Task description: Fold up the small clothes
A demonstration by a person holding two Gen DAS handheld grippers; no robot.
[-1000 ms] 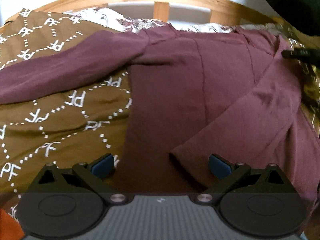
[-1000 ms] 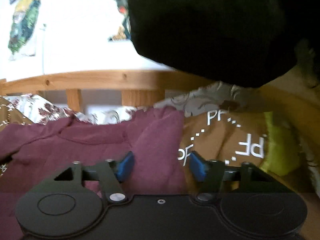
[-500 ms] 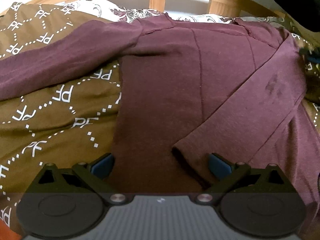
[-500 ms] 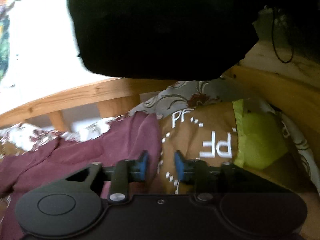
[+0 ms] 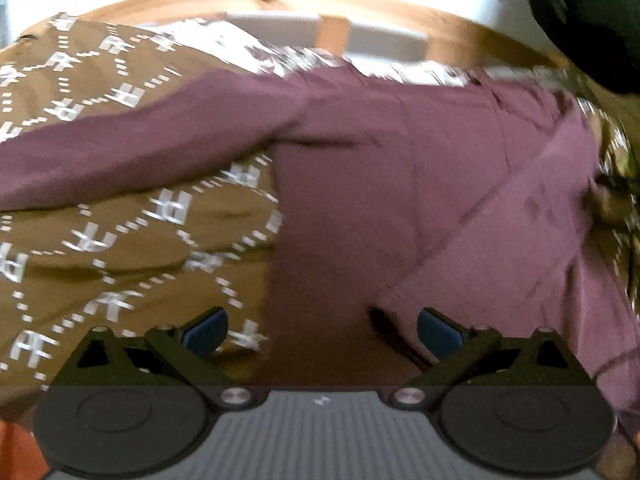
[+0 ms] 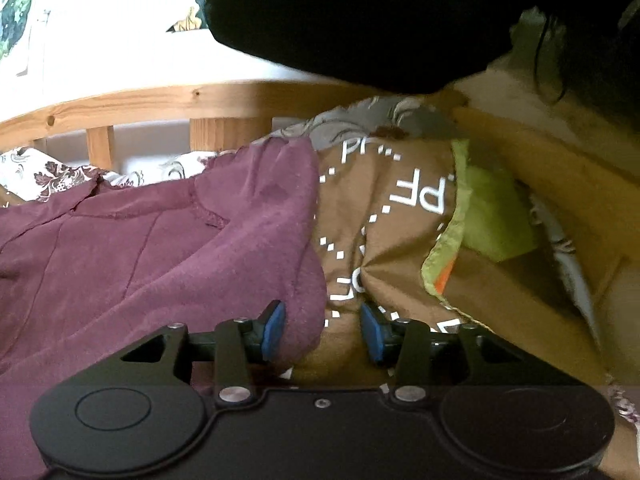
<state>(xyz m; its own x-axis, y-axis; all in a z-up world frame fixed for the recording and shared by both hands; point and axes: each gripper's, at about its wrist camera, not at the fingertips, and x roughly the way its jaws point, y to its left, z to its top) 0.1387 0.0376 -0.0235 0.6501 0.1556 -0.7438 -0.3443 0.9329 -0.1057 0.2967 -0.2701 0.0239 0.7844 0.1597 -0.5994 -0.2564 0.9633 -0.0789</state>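
Observation:
A maroon long-sleeved top (image 5: 380, 184) lies spread on a brown patterned bedspread (image 5: 120, 248). One sleeve stretches out to the left; the other is folded across the body, its cuff near my left gripper (image 5: 322, 330). That gripper is open and empty, hovering over the top's lower edge. In the right wrist view the top's right shoulder fold (image 6: 256, 232) bulges between the blue pads. My right gripper (image 6: 322, 334) is open, with the cloth edge against its left pad (image 6: 274, 330) and not clamped.
A wooden bed rail (image 6: 140, 102) runs along the back, with a floral pillow (image 6: 52, 172) below it. A lime-green cloth (image 6: 488, 208) lies at the right. A large black shape (image 6: 360, 12) hangs overhead. An orange patch (image 5: 16, 452) shows at the lower left.
My right gripper closed partly, then opened wider beside the shoulder fold. The left wrist view shifted and is blurred now; the left gripper stayed open.

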